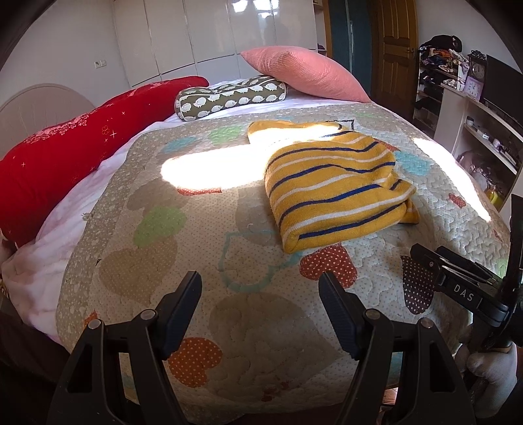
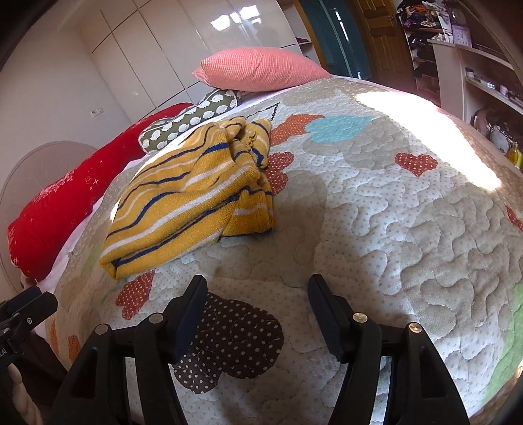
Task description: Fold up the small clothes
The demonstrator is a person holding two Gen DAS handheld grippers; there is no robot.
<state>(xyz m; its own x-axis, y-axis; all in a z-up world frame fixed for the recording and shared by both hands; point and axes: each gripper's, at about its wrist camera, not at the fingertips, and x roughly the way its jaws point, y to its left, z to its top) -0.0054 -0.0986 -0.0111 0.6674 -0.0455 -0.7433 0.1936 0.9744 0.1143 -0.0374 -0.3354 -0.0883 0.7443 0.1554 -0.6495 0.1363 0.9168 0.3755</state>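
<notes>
The left gripper (image 1: 260, 305) hangs with jaws spread wide and empty over the near edge of the quilt (image 1: 202, 248); the right gripper (image 2: 256, 305) is likewise released, holding nothing. Beyond both, the striped yellow garment (image 1: 333, 189) lies folded near the quilt's middle, apart from the jaws. A pink pillow (image 1: 300, 72) sits at the bed's far edge

Knit garment (image 1: 333, 189); quilted cloth bedspread (image 1: 202, 248); glossy wardrobe (image 1: 209, 29).

Sunlight falls across my quilted bed (image 1: 202, 327) (hearts everywhere). Glossy white wardrobes (image 1: 196, 29) stand behind; cluttered shelves (image 1: 480, 130) flank a wooden door (image 1: 397, 49).
</notes>
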